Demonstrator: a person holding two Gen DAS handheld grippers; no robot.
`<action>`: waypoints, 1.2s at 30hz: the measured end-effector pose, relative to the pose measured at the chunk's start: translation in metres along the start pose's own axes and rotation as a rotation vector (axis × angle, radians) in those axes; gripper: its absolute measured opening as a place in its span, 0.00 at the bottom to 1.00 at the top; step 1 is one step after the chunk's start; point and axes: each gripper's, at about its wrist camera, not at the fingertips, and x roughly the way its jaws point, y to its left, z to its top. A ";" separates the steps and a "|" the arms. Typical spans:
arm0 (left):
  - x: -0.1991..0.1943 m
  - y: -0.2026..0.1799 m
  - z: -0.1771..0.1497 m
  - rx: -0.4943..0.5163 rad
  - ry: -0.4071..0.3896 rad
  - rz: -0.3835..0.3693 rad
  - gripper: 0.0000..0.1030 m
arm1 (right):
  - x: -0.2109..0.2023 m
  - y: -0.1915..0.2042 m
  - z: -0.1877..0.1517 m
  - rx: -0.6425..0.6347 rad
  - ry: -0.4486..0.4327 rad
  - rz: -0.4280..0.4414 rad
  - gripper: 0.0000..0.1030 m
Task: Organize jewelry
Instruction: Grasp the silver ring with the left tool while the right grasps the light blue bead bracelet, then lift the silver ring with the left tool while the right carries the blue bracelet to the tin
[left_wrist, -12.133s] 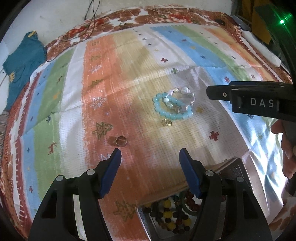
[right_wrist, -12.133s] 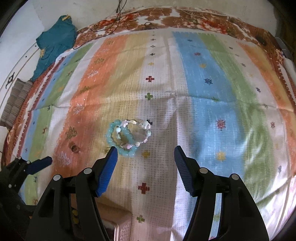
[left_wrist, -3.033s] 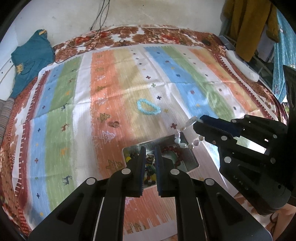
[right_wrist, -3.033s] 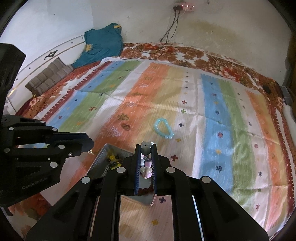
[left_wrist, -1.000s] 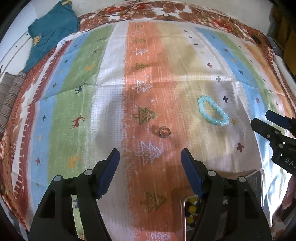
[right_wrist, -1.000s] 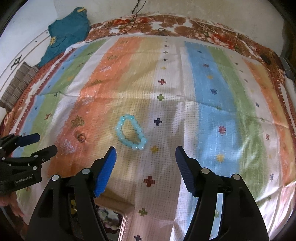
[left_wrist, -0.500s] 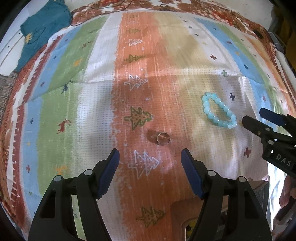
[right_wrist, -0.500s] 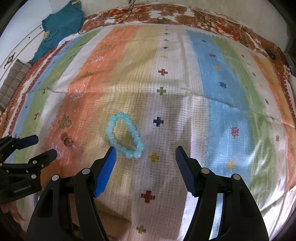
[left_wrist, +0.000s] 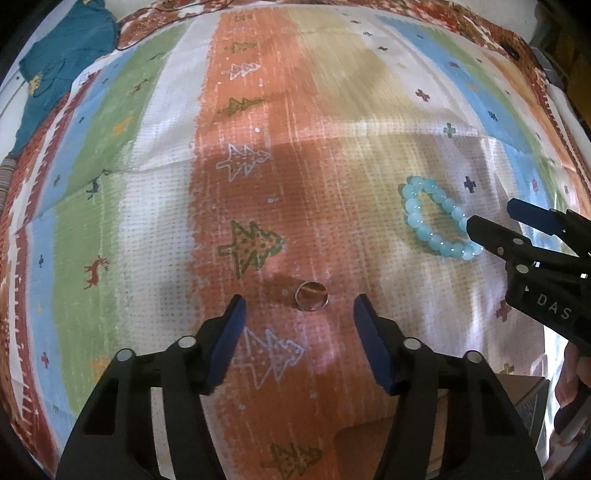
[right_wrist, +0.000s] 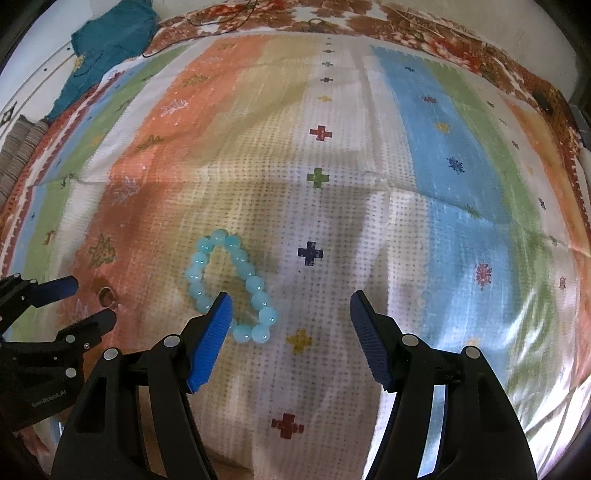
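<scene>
Left claw (left_wrist: 297, 314), left wrist view: jaws wide apart, nothing between the pads, poised low over the striped bedspread (left_wrist: 147, 192). A small metal ring (left_wrist: 311, 294) lies flat on the orange stripe just ahead of the fingertips and roughly centred in the gap between them, not touching either one. To the right, on the pale stripe, a bracelet of pale blue beads (left_wrist: 430, 225) lies in a loose loop. The right claw (left_wrist: 498, 221) reaches in from the right edge, also apart, its nearer tip over or against the lower beads; contact cannot be confirmed from here. The corner of a box (left_wrist: 532, 410) shows at lower right, contents not visible.

Right wrist view: right claw (right_wrist: 290, 314) open and empty. The blue bead bracelet (right_wrist: 229, 288) sits left of centre; the left fingertip (right_wrist: 216, 321) overlaps the near side of the loop, while the right one stands well clear over bare cloth. The left claw (right_wrist: 88, 299) appears at the left edge, parted, with the ring (right_wrist: 107, 295) between its tips. A teal garment (right_wrist: 107, 40) lies far back.

Judgement: two pickups are being set up at once, ring on the left, bracelet on the right. Left side looks aligned; next it needs a short descent and a careful close, since a thin ring lying flat on soft cloth may slip or tip. Right side is off-centre and wants a shift to the left so the pads straddle a run of beads before closing. Both pieces then presumably go to the box.
</scene>
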 end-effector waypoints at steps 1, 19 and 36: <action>0.002 0.000 0.001 0.000 0.004 0.000 0.53 | 0.002 0.000 0.000 -0.001 0.004 -0.001 0.64; 0.008 0.001 0.005 0.031 0.005 0.022 0.18 | 0.010 0.010 -0.005 -0.080 0.031 -0.041 0.14; -0.054 -0.022 -0.017 0.040 -0.115 -0.021 0.18 | -0.052 0.013 -0.018 -0.036 -0.106 0.031 0.12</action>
